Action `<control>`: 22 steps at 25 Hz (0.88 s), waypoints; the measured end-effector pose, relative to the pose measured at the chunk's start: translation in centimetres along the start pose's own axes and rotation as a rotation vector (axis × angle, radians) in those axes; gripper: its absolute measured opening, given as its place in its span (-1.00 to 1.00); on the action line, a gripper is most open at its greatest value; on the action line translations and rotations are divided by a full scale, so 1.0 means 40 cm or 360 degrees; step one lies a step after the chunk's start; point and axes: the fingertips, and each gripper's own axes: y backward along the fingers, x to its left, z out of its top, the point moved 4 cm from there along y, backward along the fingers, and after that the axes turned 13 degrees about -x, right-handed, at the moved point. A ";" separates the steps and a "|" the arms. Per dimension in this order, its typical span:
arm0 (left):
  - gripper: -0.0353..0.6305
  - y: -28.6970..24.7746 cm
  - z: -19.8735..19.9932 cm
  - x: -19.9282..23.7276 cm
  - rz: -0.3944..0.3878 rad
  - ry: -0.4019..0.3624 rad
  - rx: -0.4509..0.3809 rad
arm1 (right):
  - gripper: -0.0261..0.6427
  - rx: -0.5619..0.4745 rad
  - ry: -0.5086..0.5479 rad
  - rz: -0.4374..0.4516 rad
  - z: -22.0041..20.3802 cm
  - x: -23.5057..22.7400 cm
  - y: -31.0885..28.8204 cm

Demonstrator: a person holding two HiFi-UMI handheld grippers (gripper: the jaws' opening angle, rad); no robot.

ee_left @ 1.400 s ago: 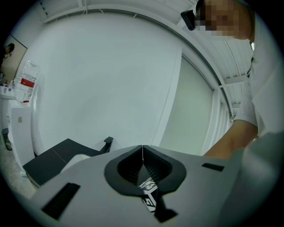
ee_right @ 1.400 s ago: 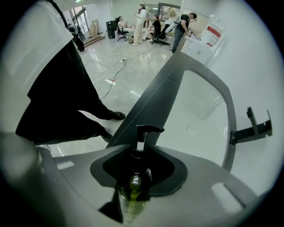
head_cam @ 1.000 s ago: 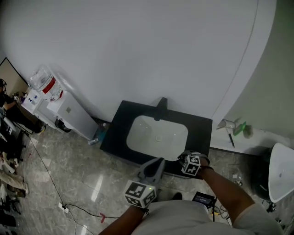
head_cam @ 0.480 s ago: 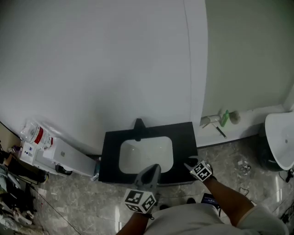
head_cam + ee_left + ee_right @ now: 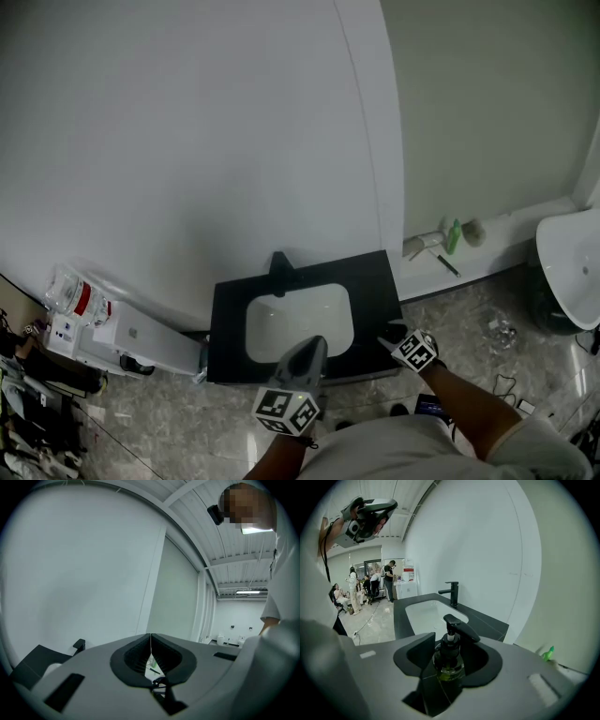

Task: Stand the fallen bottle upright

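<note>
Pump bottle (image 5: 449, 654) stands upright on the black worktop (image 5: 488, 624), lower centre of the right gripper view, between the right hand-held gripper's (image 5: 451, 663) opening jaws, unheld. A pad snagging it during withdrawal could tip it over.

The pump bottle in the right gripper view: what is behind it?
Behind the pump bottle lie the white basin and, farther back, the black faucet. The bottle's foot is covered by the right tongs, which are opening around it.
</note>
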 end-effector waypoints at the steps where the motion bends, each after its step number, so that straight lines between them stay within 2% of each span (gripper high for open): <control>1: -0.87 0.004 0.004 0.004 0.0004 0.0004 -0.0011 | -0.45 0.0001 -0.0010 -0.0014 0.006 0.004 0.014; 7: -0.87 0.021 0.031 0.035 0.0029 0.0058 -0.0106 | -0.45 0.0019 0.0000 -0.0134 0.043 0.005 0.120; 11: -0.87 0.027 0.067 0.053 0.0009 0.0067 -0.0144 | -0.48 0.0016 0.0085 -0.0194 0.136 0.018 0.172; 17: -0.87 0.016 0.129 0.067 -0.0027 0.0021 -0.0198 | -0.84 -0.0258 0.0134 -0.0178 0.456 0.060 0.183; 22: -0.87 0.009 0.196 0.086 -0.0008 -0.0046 -0.0236 | -0.91 -0.0519 0.0142 -0.0033 0.721 0.170 0.156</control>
